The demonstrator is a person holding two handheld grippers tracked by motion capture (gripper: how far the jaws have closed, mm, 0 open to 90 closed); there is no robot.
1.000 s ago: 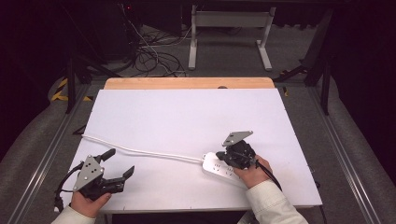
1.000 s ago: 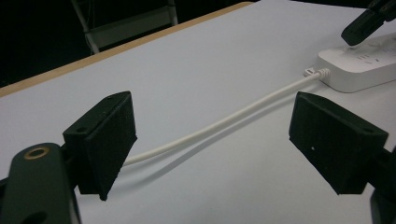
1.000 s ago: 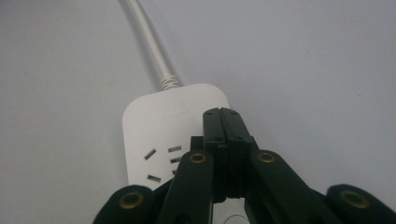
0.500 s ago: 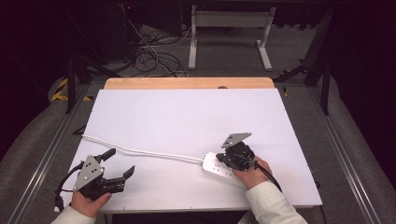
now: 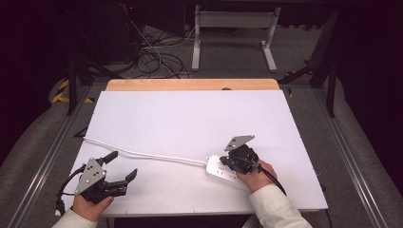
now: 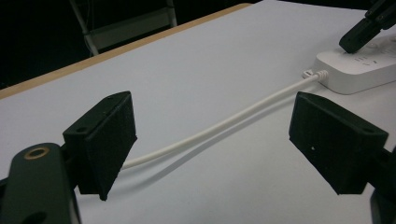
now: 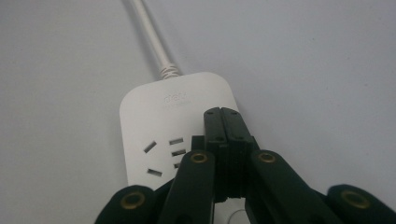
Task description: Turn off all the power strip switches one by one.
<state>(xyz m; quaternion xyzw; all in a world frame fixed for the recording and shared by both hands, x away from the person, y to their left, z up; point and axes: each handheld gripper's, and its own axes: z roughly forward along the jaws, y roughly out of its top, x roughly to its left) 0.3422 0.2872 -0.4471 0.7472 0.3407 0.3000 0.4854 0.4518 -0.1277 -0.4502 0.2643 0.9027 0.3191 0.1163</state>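
White table (image 5: 190,118); right tongs (image 7: 221,114) hide power strip (image 7: 159,116) sockets.

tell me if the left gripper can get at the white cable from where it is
Probably yes. The left gripper stands open near the table's front left, and the white cable runs across bare table just beyond its jaws with nothing between. The right gripper, shut, sits over the power strip at the cable's far end, well clear.

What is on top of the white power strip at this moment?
The shut tips of the right gripper are over the top face of the power strip. Several socket slots show beside them. The strip's near end is covered by the gripper.
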